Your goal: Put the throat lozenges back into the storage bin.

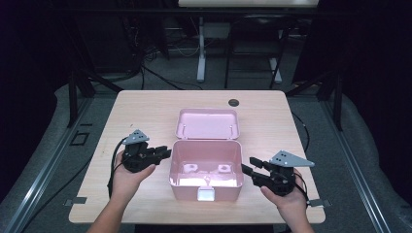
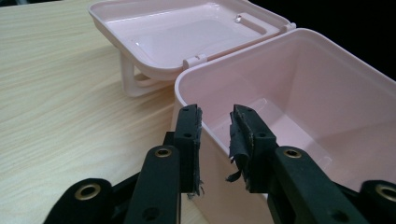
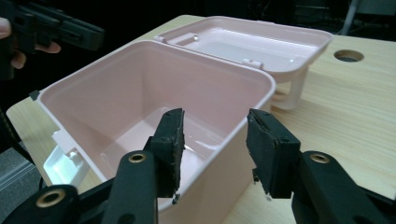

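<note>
An open pink box (image 1: 206, 143) stands at the table's middle, nothing inside it, its lid (image 1: 207, 124) flipped back flat behind it. My left gripper (image 1: 167, 153) is open at the box's left wall; in the left gripper view (image 2: 215, 126) its jaws stand a narrow gap apart over that rim, with the box (image 2: 303, 93) and lid (image 2: 187, 32) beyond. My right gripper (image 1: 245, 167) is open at the right wall. In the right gripper view (image 3: 215, 130) its jaws straddle the rim of the box (image 3: 140, 88), wide apart and holding nothing.
The box has a white latch (image 1: 206, 193) on its front wall. The wooden table (image 1: 145, 111) has a round cable hole (image 1: 233, 102) behind the lid. Chair and desk legs and cables stand on the floor beyond the table's far edge.
</note>
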`<state>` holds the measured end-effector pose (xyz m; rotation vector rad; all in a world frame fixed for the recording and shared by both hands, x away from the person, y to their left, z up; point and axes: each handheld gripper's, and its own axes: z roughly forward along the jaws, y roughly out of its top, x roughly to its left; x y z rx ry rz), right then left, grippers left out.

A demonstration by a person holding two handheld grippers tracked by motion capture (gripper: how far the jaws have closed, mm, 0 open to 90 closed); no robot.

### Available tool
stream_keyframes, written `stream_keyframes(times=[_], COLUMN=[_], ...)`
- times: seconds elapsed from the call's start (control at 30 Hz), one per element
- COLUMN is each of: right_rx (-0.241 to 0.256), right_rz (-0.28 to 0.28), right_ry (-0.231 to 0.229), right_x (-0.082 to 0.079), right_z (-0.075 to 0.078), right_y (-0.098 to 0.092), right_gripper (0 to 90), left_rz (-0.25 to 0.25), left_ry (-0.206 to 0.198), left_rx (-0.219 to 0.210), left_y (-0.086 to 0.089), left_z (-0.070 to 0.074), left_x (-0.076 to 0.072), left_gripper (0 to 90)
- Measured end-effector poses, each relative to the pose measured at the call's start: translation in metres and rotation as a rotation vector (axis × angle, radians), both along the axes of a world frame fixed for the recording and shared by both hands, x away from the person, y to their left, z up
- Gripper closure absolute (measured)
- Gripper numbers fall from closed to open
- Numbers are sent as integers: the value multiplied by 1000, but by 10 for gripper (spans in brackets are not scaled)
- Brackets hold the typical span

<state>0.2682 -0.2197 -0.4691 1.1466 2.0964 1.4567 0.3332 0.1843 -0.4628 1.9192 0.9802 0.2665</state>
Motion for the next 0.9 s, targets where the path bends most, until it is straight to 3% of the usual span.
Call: stream_keyframes(times=[0.13, 0.3, 0.4, 0.5, 0.6, 0.83, 0.9], right_rx=[-5, -82, -101, -114, -161, -265, -304], right_rz=[-18, -35, -37, -38, -35, -55, -64], right_ry=[24, 69, 100, 116, 149, 167, 195], right_x=[1, 5, 8, 11, 16, 25, 28], right_z=[0, 0, 3, 4, 6, 16, 17], right_y=[-4, -5, -5, -5, -4, -10, -12], right_gripper=[516, 467, 437, 409, 380, 366, 364], left_rz=[-5, 3, 10, 8, 10, -15, -29], left_ry=[14, 4, 16, 19, 18, 13, 14], left_rx=[-2, -23, -37, -21, -19, -5, 4], left_y=[2, 7, 10, 12, 12, 12, 10], left_z=[1, 8, 10, 9, 10, 15, 15], left_x=[0, -2, -3, -3, -4, -6, -6], left_gripper=[676, 674, 688, 690, 690, 694, 693])
